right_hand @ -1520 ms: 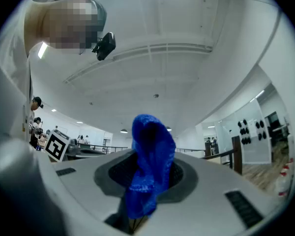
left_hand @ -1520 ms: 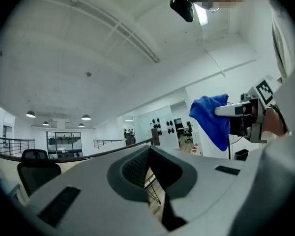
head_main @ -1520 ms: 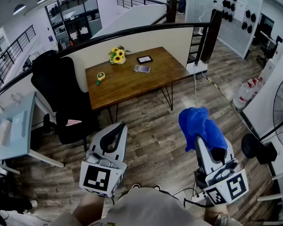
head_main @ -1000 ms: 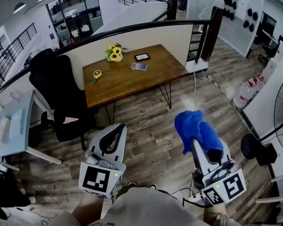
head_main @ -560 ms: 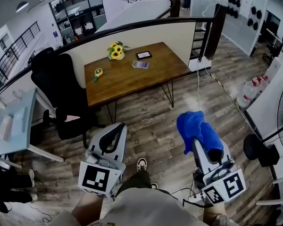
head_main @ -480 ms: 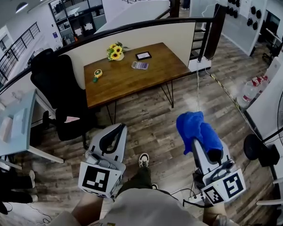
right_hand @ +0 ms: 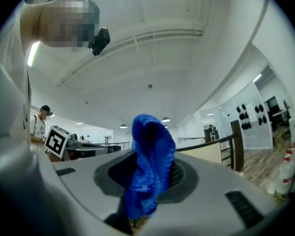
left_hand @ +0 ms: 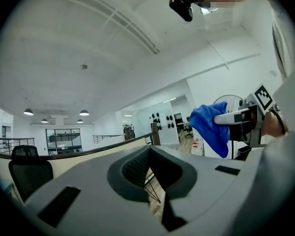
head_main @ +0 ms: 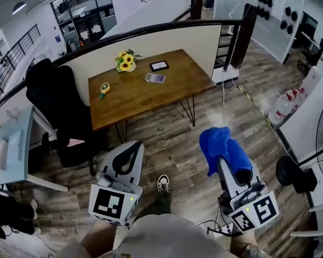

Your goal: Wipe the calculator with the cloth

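The calculator (head_main: 155,78) lies on the far wooden table (head_main: 151,98), well ahead of both grippers. My right gripper (head_main: 218,147) is shut on a blue cloth (head_main: 222,148) that bunches up over its jaws; the cloth (right_hand: 150,166) fills the middle of the right gripper view. My left gripper (head_main: 130,150) hangs low at the left with its jaws shut and nothing between them. In the left gripper view the left gripper (left_hand: 150,167) points up and across the room, and the blue cloth (left_hand: 212,130) shows at the right.
On the table also stand a sunflower bunch (head_main: 124,61), a small tablet (head_main: 159,65) and a yellow-green round gadget (head_main: 103,88). A black office chair (head_main: 56,106) stands left of the table. A railing (head_main: 151,31) runs behind it. A fan (head_main: 320,144) stands at the right. A shoe (head_main: 162,183) shows on the wooden floor.
The view has crept toward the table and shifted a little; a shoe has come into sight below. Both grippers keep their pose, the cloth still held.
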The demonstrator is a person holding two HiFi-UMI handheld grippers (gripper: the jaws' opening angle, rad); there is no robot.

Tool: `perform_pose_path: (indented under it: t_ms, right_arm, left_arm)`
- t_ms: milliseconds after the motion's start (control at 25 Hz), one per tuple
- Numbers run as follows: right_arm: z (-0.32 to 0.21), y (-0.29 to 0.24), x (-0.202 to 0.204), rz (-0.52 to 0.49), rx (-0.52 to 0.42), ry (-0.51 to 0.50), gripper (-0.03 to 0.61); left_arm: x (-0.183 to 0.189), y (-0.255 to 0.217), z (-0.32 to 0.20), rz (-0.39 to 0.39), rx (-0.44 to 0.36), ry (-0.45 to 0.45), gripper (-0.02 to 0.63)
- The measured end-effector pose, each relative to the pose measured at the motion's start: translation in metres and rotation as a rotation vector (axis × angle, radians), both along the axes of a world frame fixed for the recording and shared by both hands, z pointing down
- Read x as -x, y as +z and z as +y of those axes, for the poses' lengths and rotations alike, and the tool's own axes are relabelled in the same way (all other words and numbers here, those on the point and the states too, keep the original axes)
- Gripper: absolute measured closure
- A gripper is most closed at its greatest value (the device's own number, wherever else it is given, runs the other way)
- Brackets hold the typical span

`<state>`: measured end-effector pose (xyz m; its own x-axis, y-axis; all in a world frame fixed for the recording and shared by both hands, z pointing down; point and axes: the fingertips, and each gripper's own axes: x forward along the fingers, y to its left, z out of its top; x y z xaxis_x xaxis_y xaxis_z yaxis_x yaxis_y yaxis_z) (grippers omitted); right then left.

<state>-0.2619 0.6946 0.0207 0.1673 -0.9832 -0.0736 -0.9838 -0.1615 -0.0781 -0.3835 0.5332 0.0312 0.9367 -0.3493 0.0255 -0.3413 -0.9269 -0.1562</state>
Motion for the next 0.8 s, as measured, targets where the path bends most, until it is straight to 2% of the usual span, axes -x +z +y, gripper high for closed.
perform_pose_path:
  t_ms: [360, 800]
  right_arm:
    - [-0.097, 0.003, -0.065, -0.001, 0.047, -0.007, 0.466]
    - [-0.242, 0.003, -0.127, 0.015, 0.085, -0.036, 0.465]
  left_arm:
    - [-0.067, 0.004, -0.09, -0.008, 0.04, 0.008, 0.611]
    - [-0.128, 0.011, -0.227, -0.015, 0.072, -0.011, 0.611]
